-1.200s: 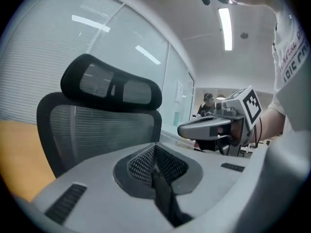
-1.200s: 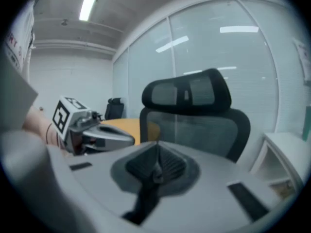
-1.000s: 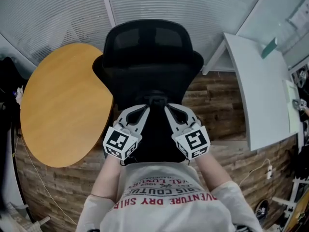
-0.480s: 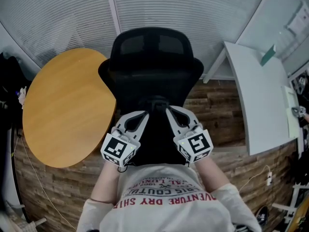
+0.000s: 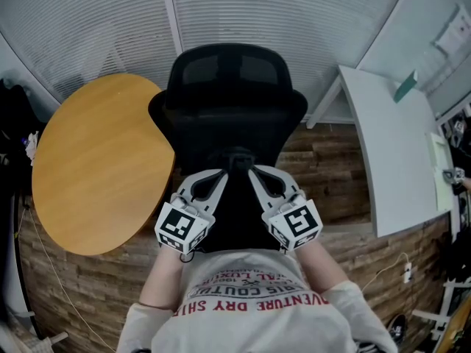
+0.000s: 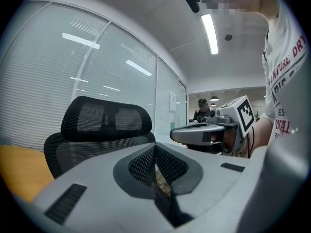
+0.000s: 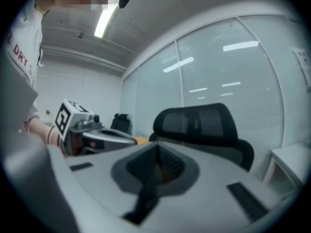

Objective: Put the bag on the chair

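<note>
A black mesh office chair [image 5: 229,101] stands right in front of me, its headrest [image 6: 104,118] and back upright; it also shows in the right gripper view [image 7: 199,125]. I see no bag in any view. My left gripper [image 5: 223,173] and right gripper [image 5: 252,171] are held side by side before my chest, tips nearly meeting over the dark chair seat [image 5: 237,212]. Both are shut with the ribbed pads together and nothing visible between them. Each gripper view also shows the other gripper beside it.
A round wooden table [image 5: 96,160] stands to the chair's left, a white desk [image 5: 397,145] to its right. Behind the chair is a glass wall with blinds [image 5: 243,13]. The floor is wood plank [image 5: 324,160]. A person [image 6: 201,111] sits far off.
The chair sits slightly lower in the head view than a second ago. Both grippers stay shut and close together, barely shifted.
</note>
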The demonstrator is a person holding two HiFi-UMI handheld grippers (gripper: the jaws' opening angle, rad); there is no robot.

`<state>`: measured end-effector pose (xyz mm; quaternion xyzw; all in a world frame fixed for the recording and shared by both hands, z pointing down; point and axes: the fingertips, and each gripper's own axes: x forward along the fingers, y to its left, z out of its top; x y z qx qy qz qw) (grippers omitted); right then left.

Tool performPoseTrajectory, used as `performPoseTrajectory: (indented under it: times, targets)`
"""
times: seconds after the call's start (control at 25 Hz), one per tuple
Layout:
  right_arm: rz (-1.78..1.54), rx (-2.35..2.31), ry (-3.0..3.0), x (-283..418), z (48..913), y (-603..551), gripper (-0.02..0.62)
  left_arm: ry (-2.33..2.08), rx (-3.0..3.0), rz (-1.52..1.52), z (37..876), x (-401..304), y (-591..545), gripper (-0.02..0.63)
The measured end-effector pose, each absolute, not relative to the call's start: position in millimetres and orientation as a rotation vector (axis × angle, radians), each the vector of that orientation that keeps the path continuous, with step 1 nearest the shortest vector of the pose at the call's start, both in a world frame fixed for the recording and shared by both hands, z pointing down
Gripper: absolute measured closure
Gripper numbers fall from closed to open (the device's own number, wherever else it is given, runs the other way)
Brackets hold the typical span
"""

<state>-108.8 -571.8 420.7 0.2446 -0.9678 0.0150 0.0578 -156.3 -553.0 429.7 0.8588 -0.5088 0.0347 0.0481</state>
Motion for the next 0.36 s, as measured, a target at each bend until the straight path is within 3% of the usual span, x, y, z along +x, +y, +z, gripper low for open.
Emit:
performPoseTrajectory:
  times: [0.36]
  targets:
    - [0.063, 0.730, -2.938, -111.6, 421.4, -563.8, 0.569, -1.571, 2.598, 0.094, 426.7, -160.9, -547.8, 0.574]
